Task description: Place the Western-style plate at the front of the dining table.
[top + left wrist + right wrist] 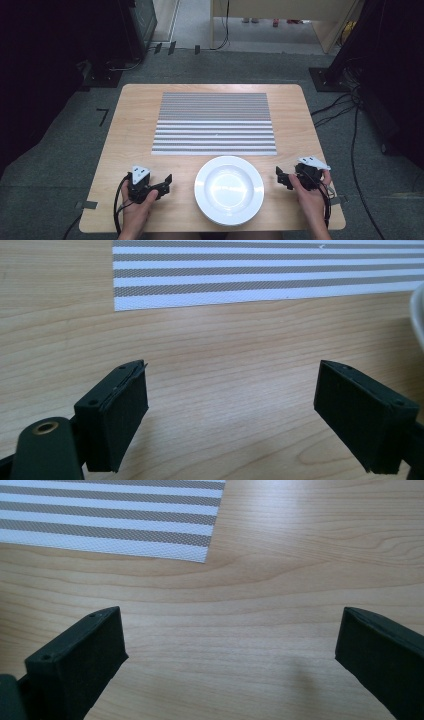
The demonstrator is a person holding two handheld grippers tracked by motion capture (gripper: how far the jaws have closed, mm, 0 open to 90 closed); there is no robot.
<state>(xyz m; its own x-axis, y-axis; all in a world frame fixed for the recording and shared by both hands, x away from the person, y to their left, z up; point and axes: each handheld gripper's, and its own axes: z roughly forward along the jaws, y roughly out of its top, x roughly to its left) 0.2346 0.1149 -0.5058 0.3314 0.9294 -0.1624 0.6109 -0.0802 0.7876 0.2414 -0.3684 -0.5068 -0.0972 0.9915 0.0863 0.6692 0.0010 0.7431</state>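
Flanking a white plate on the wooden table, each claw gapes wide, empty, near a striped mat.

A lab-like recording room: grey carpet floor, loose black cables, dark equipment stands around a wooden tabletop.
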